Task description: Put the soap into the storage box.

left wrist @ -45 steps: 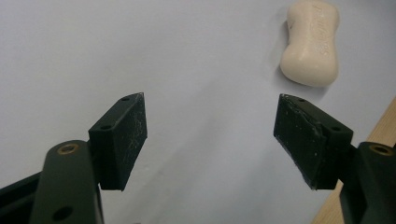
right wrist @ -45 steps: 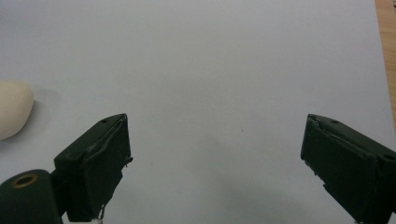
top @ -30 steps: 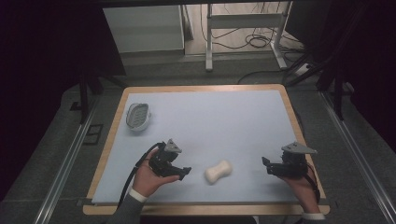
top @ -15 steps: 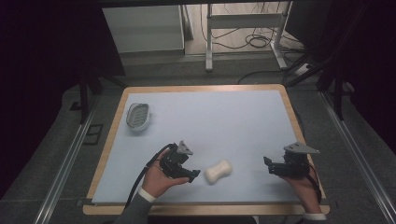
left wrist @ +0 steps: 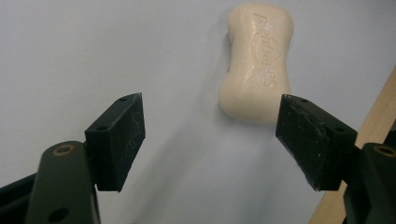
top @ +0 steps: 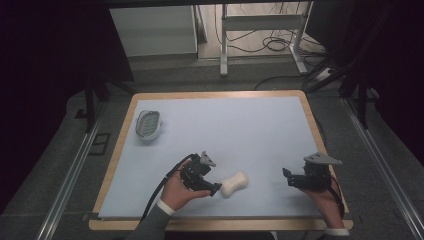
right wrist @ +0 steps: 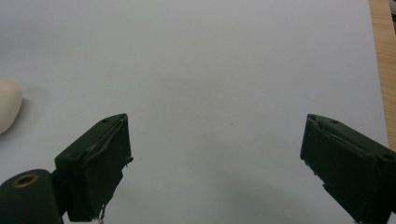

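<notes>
A cream bar of soap (top: 235, 183) lies on the pale blue table top near the front edge; its waisted shape and embossed lettering show up close (left wrist: 259, 60). My left gripper (top: 216, 189) sits just left of the soap, open, tips almost at the bar's near end (left wrist: 211, 135). The soap lies ahead of the jaws, not between them. My right gripper (top: 287, 176) rests at the front right, open with nothing between its fingers (right wrist: 215, 161). The soap's end (right wrist: 8, 111) peeks in at the left of the right gripper view.
A grey oval soap dish (top: 148, 124) stands at the back left of the table. The wooden table rim (top: 220, 94) frames the blue surface; its front edge runs close to the left gripper (left wrist: 369, 135). A metal frame and cables stand beyond the table.
My left gripper has moved to the right, closing in on the soap until its tips reach the bar's end. The right gripper and the soap have stayed in place.
</notes>
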`<state>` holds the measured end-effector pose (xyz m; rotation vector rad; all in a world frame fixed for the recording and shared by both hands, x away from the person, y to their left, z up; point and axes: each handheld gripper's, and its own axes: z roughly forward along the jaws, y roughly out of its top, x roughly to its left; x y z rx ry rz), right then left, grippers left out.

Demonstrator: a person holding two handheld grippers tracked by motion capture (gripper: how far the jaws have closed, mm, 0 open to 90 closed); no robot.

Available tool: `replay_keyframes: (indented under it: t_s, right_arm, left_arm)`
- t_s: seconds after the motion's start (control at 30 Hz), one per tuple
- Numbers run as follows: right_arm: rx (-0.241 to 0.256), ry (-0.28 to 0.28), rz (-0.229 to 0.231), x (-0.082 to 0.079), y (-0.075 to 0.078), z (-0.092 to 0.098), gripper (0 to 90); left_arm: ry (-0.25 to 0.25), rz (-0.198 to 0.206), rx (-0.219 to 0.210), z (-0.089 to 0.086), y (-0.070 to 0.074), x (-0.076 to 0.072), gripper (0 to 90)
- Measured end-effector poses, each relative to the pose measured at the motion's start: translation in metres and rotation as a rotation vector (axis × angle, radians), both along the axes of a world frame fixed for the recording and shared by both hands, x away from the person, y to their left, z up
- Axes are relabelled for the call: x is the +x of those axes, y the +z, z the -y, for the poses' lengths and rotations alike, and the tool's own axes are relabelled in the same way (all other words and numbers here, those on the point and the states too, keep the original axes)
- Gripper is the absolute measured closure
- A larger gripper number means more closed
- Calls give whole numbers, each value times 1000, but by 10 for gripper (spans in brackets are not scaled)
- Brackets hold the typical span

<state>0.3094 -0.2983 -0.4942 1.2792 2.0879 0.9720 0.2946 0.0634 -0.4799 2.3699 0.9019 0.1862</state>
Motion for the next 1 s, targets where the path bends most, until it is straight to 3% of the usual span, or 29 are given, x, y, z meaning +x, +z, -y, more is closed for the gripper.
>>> replay_keyframes:
  t_s: [1.0]
  right_arm:
    - [-4,-7,-18,2,-4,3,84]
  left_arm:
    - [-107,-65,60,56,-11,20,235]
